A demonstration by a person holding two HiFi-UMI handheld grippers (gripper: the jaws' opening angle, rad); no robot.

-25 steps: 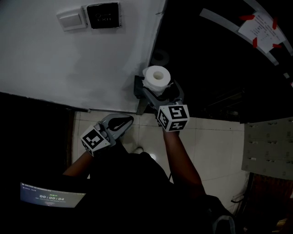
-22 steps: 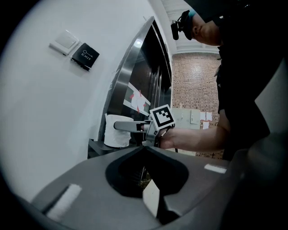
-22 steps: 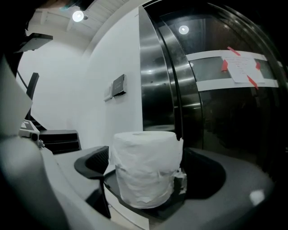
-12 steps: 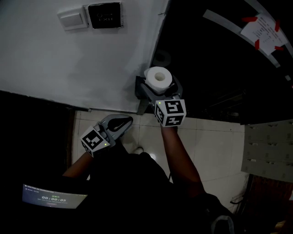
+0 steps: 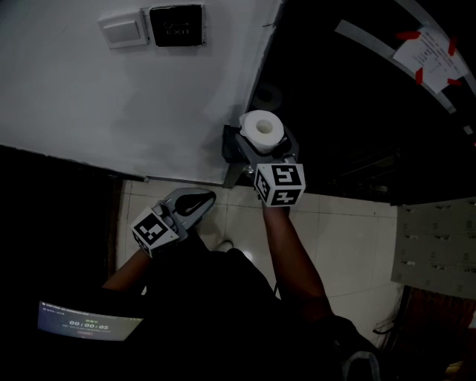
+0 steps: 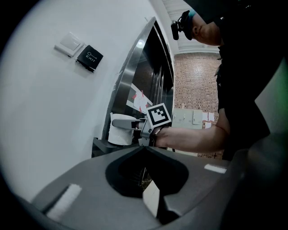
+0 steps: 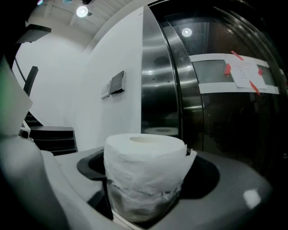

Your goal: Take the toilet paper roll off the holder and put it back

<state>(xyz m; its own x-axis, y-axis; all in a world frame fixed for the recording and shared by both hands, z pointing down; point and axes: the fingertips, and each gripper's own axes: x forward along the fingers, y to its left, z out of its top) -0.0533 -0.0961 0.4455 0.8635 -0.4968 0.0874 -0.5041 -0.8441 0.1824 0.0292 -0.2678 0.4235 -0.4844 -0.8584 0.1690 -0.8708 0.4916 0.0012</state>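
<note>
A white toilet paper roll [image 5: 262,130] stands upright on a dark holder [image 5: 232,145] at the wall corner, beside the steel door frame. My right gripper [image 5: 265,147] reaches in from below and its jaws flank the roll. In the right gripper view the roll [image 7: 145,173] fills the gap of the right gripper [image 7: 148,164]; the jaws are closing around it, with a thin dark gap on the left side. My left gripper [image 5: 199,199] hangs lower left over the floor, its jaws together and empty. The left gripper view shows the left gripper [image 6: 145,150], the roll [image 6: 120,132] and the holder [image 6: 101,146].
On the white wall sit a light switch [image 5: 123,30] and a black exit plate [image 5: 175,15]. A dark glass door carries a paper fixed with red tape [image 5: 428,48]. A tiled floor [image 5: 349,231] lies below, grey lockers [image 5: 435,245] at right, a lit screen [image 5: 89,321] lower left.
My right gripper has edged forward along the roll, so its marker cube sits closer under it. The left gripper has stayed where it was.
</note>
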